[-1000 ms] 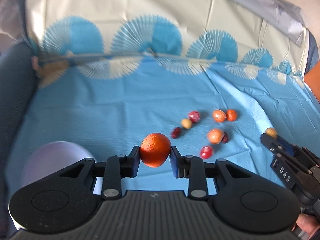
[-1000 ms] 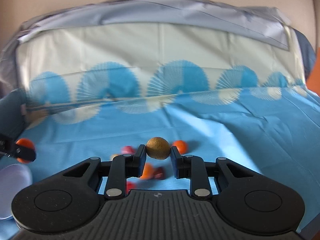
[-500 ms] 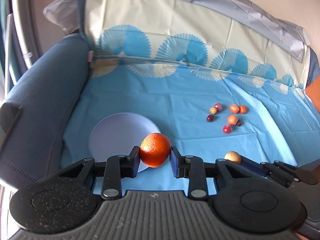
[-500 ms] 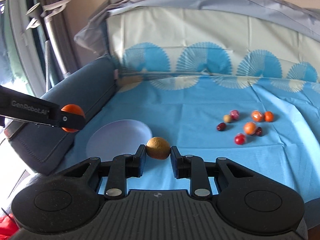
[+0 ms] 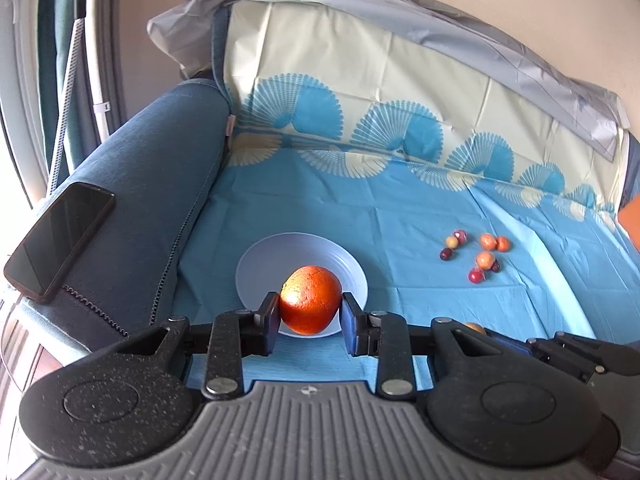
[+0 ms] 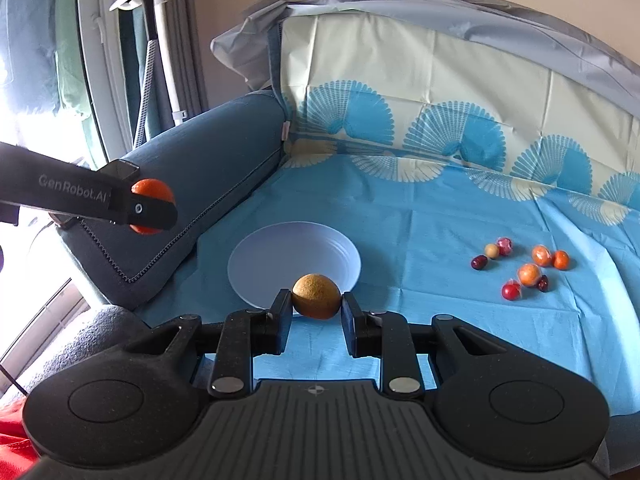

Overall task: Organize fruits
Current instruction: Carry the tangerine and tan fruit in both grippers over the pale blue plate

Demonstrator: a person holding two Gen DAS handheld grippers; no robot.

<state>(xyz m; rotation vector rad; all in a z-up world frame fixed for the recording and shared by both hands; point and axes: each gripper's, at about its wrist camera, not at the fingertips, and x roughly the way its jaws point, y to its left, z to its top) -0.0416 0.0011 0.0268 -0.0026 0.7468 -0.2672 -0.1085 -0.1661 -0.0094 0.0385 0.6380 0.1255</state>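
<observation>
My left gripper [image 5: 309, 316] is shut on an orange [image 5: 310, 300], held above the near rim of a pale lilac plate [image 5: 280, 252]. The right gripper [image 6: 314, 314] is shut on a small brown fruit [image 6: 316, 295], just in front of the same plate [image 6: 294, 254]. In the right wrist view the left gripper [image 6: 150, 208] shows at the left with its orange [image 6: 150, 190], over the sofa arm. The right gripper's brown fruit [image 5: 474, 327] peeks out at the lower right of the left wrist view. Several small red and orange fruits [image 6: 528, 272] lie in a cluster on the blue cloth [image 6: 420, 220] to the right.
A dark blue sofa arm [image 5: 152, 184] runs along the left, with a black phone [image 5: 60, 240] lying on it. The sofa back [image 5: 380, 92] behind carries a fan-patterned cloth. A garment steamer stand [image 6: 160, 40] and a window are at the far left.
Both grippers have swung left, away from the fruit cluster, carrying their fruits. The plate, sofa arm and phone have come into view; the cluster now sits far to the right.
</observation>
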